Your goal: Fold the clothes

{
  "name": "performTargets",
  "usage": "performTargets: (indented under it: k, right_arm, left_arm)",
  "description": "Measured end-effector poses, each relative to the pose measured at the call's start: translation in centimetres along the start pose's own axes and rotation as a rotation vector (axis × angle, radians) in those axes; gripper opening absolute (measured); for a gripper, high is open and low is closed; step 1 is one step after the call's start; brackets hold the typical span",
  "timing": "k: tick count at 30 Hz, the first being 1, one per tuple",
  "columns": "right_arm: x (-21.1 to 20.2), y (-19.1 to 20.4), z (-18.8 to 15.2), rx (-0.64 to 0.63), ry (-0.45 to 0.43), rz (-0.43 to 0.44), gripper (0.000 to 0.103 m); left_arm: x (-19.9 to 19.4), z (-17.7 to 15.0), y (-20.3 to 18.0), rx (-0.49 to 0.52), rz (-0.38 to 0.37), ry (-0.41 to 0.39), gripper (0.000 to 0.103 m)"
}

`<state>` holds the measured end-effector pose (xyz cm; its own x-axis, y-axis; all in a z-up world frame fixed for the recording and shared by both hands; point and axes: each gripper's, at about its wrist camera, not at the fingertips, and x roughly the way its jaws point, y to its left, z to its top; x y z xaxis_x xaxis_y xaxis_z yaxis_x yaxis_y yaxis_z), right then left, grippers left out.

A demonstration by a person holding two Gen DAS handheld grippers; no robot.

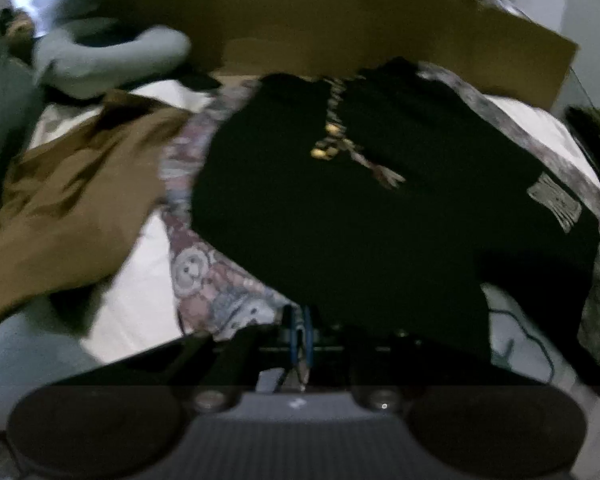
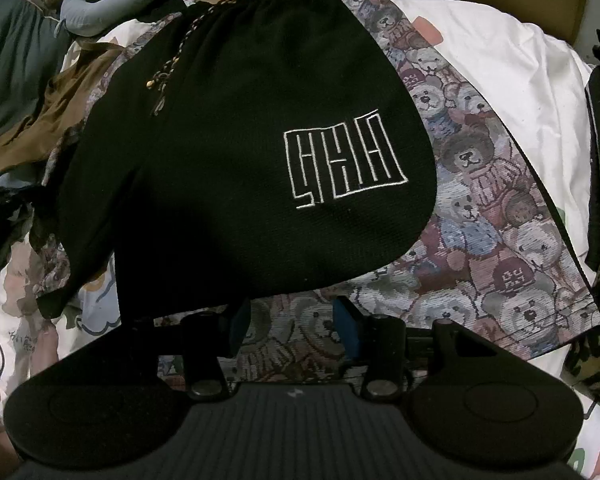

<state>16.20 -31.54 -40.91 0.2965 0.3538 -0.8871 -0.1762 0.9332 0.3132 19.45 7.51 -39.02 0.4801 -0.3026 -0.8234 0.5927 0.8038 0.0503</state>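
Black knit drawstring shorts [image 2: 228,152] with a white outlined logo lie spread just ahead of both tongs, on a teddy-bear tapestry cloth [image 2: 480,240] over white bedding [image 2: 500,60]. The left tongs [image 1: 300,340] are pinched together at the shorts' near hem; the right tongs [image 2: 288,328] stand apart, holding nothing. A tidy fold likely needs both hem corners lifted evenly

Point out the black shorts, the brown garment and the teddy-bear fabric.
black shorts [image 2: 220,152]: right wrist view, plain front left of the white logo.
brown garment [image 1: 72,196]: left wrist view, middle of the crumpled cloth.
teddy-bear fabric [image 2: 480,216]: right wrist view, printed part right of the shorts.
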Motion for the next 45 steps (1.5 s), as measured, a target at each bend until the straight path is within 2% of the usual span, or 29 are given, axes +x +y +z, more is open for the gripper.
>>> performTargets:
  k: [6, 11, 14, 15, 18, 21, 32, 37, 40, 42, 45]
  right_arm:
    - [0.1, -0.2, -0.1, 0.004, 0.005, -0.002, 0.053]
    - [0.0, -0.3, -0.1, 0.007, 0.003, -0.002, 0.053]
    - [0.0, -0.3, -0.1, 0.007, 0.004, -0.001, 0.053]
    - [0.0, -0.3, -0.1, 0.005, 0.004, -0.001, 0.053]
    - [0.0, -0.1, -0.1, 0.001, 0.003, 0.001, 0.053]
    - [0.0, 0.0, 0.0, -0.001, 0.002, 0.003, 0.053]
    - [0.2, 0.3, -0.1, -0.015, 0.016, 0.001, 0.053]
    - [0.3, 0.3, -0.1, -0.018, 0.020, -0.003, 0.053]
    - [0.4, 0.3, -0.1, -0.016, 0.023, -0.005, 0.053]
    - [0.3, 0.4, -0.1, -0.019, 0.021, -0.005, 0.053]
    - [0.2, 0.7, 0.2, -0.031, 0.017, 0.002, 0.053]
  left_arm:
    - [2.4, -0.8, -0.8, -0.005, -0.038, 0.093, 0.008]
    - [-0.1, -0.7, 0.5, -0.100, -0.049, 0.032, 0.013]
    - [-0.8, -0.8, 1.9, -0.140, -0.013, 0.021, 0.033]
    - [-1.0, -0.9, 2.4, -0.153, -0.001, 0.017, 0.036]
    - [-1.7, -1.0, 3.8, -0.193, 0.035, 0.006, 0.037]
    - [-2.1, -1.2, 5.2, -0.238, 0.066, 0.000, 0.034]
    - [0.8, -3.5, 8.6, -0.503, 0.028, 0.038, 0.034]
    - [1.4, -4.3, 9.3, -0.607, -0.014, 0.049, 0.032]
    - [1.8, -4.7, 9.7, -0.652, -0.031, 0.059, 0.020]
    - [1.9, -4.8, 9.9, -0.667, -0.042, 0.063, 0.008]
    - [1.3, -4.7, 9.7, -0.651, -0.047, 0.050, 0.007]
